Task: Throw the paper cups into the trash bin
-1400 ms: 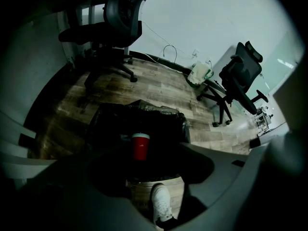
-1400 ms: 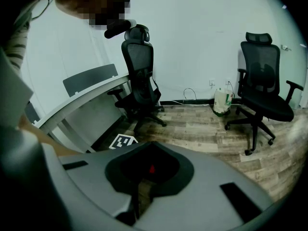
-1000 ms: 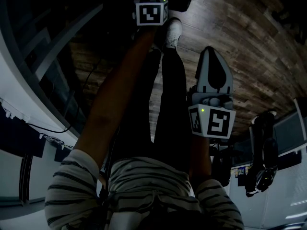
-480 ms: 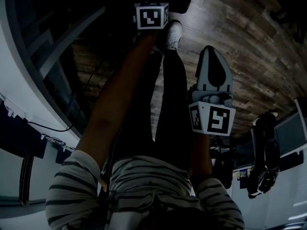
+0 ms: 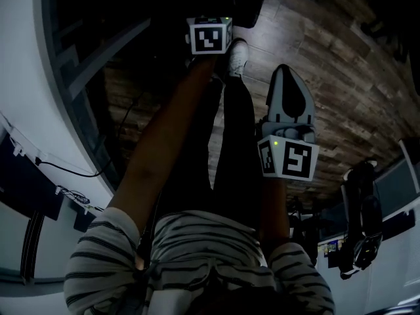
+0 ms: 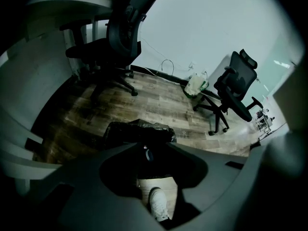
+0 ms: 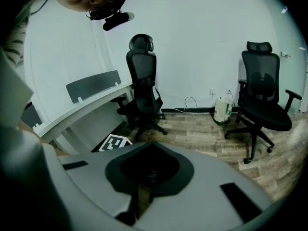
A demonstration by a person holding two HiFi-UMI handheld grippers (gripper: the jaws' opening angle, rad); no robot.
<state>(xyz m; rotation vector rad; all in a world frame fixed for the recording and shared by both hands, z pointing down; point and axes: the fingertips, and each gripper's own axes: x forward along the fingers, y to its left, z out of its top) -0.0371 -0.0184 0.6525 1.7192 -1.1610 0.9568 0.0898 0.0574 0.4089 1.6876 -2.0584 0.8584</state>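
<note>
Ahead of me the wood floor (image 6: 159,97) lies open between the near chair (image 6: 115,37) beside the desk (image 7: 86,107) and the far chair (image 6: 238,88), with the black-bagged trash bin (image 6: 139,131) close below.

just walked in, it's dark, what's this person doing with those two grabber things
A person stands by a black-bagged trash bin on the wood floor, tongs in each hand. The left tongs point down at the bin, slightly apart with nothing between them, and have just been closing. The right tongs are shut and empty. No paper cup shows clearly.
</note>
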